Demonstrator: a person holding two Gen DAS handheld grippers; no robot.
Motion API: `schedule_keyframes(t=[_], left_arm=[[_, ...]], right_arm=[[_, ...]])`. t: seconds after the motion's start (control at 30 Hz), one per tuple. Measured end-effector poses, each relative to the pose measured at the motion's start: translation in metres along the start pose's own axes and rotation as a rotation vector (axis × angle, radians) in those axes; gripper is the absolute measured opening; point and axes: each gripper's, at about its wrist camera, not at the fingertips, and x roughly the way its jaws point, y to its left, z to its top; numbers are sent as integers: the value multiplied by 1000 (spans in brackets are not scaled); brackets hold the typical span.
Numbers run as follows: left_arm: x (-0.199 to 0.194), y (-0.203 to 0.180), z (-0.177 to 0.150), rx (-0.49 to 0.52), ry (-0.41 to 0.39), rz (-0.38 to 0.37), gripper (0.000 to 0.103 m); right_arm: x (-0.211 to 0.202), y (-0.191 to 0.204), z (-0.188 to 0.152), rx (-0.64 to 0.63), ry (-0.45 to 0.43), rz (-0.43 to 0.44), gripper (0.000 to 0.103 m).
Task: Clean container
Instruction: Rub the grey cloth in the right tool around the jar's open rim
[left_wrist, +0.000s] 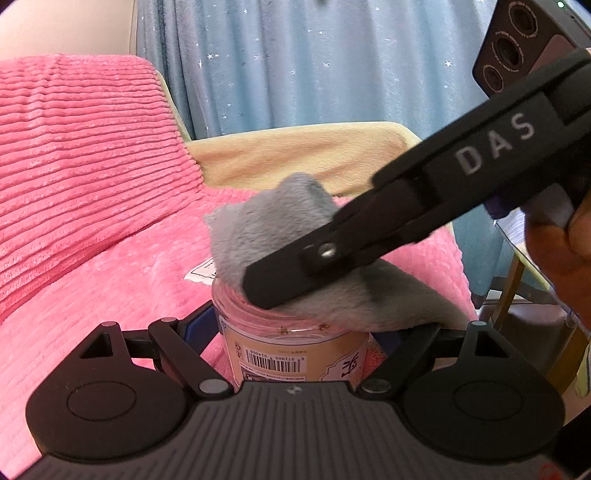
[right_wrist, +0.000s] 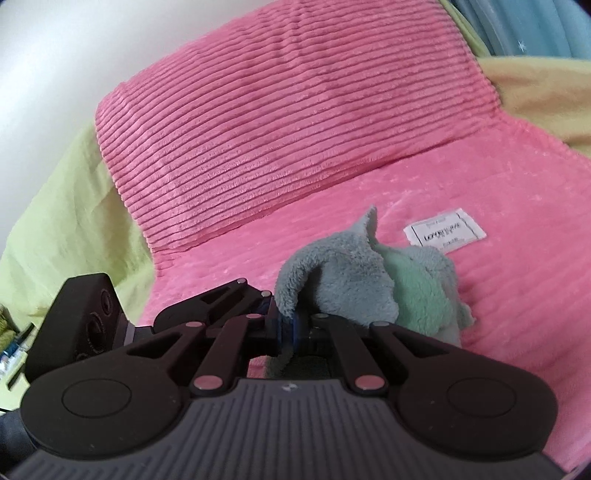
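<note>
1. Two claws in use: left claw (left_wrist: 295, 347) clamps jar (left_wrist: 295, 354), lid off, above pink blanket (left_wrist: 110, 288).
2. Right claw (left_wrist: 258, 291) pinches grey cloth (left_wrist: 266, 229), pressed on jar mouth.
3. Wiping looks mid-way; how clean inside, can't tell.

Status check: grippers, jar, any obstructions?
Left gripper shut on jar. Right gripper shut on grey cloth, cloth at jar mouth. Nothing blocking.

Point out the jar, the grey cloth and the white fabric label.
jar (left_wrist: 295, 354): left wrist view, on its barcode label.
grey cloth (right_wrist: 343, 280): right wrist view, on its bunched middle.
white fabric label (right_wrist: 445, 230): right wrist view, at its centre.
</note>
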Motion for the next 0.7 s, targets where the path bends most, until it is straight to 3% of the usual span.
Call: schedule_keyframes(t=[0.3,0.5,0.7], left_arm=[[1,-2,1,-4,1,3,85],[2,-2,2,1,0,4,85],[3,-1,2,11,-1,2,85]], right_arm=[[10,8,3,-50,-36,-55,2],[5,3,5,-76,-53,-135,2],[-12,-11,4,-44,-10,-100,2]])
